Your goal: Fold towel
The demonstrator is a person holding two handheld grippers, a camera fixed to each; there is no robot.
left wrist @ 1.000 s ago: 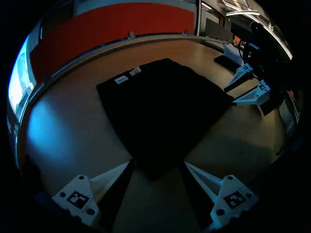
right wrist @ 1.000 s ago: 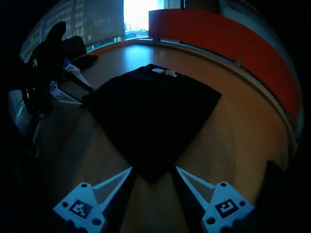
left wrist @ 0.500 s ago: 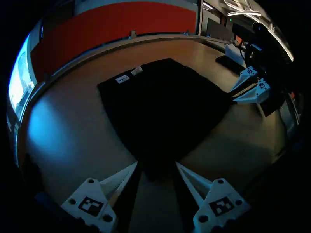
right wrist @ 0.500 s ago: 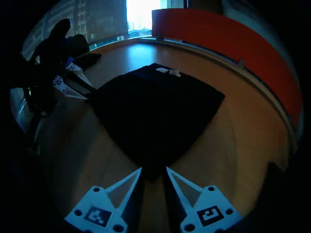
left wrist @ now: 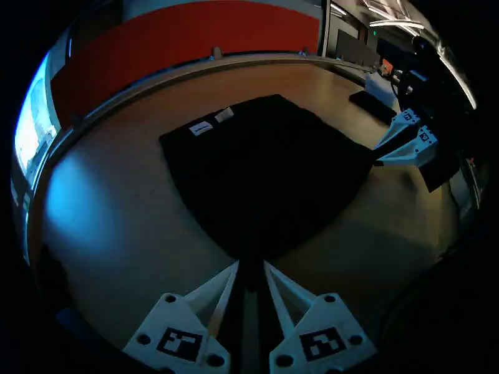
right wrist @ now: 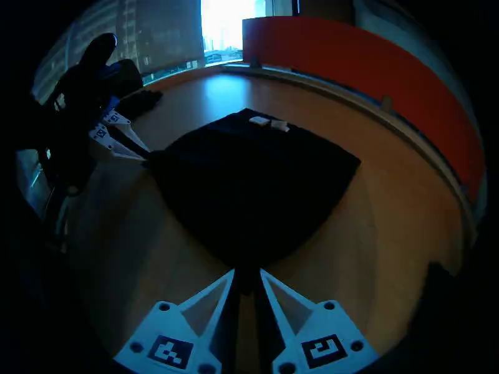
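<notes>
On wooden tabletop [left wrist: 112, 206], pinching two neighbouring corners of flat-lying black square cloth towel [left wrist: 268, 168] between closed fingers of left gripper [left wrist: 251, 265] and right gripper [right wrist: 247, 272]; grasp step, likely, next calling for lifting across.

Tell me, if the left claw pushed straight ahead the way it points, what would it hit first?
The black towel: its near corner already sits inside the left claw, so pushing on would likely just bunch the cloth along the table.
</notes>
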